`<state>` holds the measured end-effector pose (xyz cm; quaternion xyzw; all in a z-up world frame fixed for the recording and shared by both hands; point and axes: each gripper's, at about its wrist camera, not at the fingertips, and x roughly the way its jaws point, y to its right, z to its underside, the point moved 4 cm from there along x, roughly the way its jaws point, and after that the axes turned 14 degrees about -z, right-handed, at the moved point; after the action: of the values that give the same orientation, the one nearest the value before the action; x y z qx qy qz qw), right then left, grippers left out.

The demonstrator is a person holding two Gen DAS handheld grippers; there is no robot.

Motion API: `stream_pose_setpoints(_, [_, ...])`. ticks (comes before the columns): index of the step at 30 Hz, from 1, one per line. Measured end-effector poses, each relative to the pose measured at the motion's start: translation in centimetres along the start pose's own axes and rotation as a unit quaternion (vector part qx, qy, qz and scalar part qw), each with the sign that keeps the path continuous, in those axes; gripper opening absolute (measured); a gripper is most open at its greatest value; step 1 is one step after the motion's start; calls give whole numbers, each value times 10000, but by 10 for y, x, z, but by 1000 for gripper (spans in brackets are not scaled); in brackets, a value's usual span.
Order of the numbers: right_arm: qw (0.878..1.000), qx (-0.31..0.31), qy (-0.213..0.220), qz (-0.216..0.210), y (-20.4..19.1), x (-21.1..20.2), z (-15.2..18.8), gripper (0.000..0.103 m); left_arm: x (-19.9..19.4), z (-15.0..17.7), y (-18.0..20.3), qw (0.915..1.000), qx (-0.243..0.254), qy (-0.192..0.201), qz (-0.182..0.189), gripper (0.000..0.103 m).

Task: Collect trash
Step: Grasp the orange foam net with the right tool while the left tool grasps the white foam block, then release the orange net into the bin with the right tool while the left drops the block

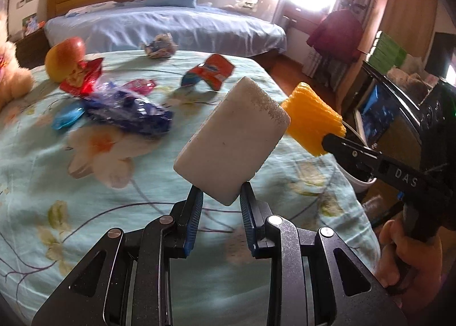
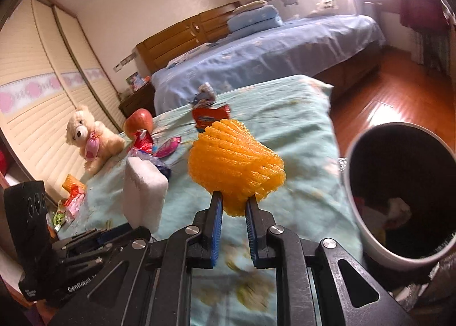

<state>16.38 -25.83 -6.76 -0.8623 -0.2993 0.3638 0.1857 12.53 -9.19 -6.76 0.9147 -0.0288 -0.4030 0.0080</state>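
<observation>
- The right hand-held gripper (image 2: 231, 206) is clamped on an orange foam net (image 2: 236, 163), held above the bed (image 2: 299, 132) with the bin (image 2: 353, 197) just to its right.
- The left hand-held gripper (image 1: 221, 197) pinches a white foam block (image 1: 230, 140) by its lower corner.
- To do this well, carry each piece fully over the bin's rim before letting go; foam is light and may drift.
- The bin already holds some crumpled scraps.
- Wrappers (image 1: 128, 109) lie on the far left of the bed.
</observation>
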Motion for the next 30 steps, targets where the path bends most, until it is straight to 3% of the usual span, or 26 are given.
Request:
stream_pose_setpoints(17, [9974, 329, 399, 503, 49, -66, 15, 16, 5, -7, 83, 9967, 676, 5, 447, 26])
stream_pose_setpoints(30, [9924, 591, 631, 877, 80, -96, 20, 16, 13, -11, 126, 9926, 1039, -47, 619, 26])
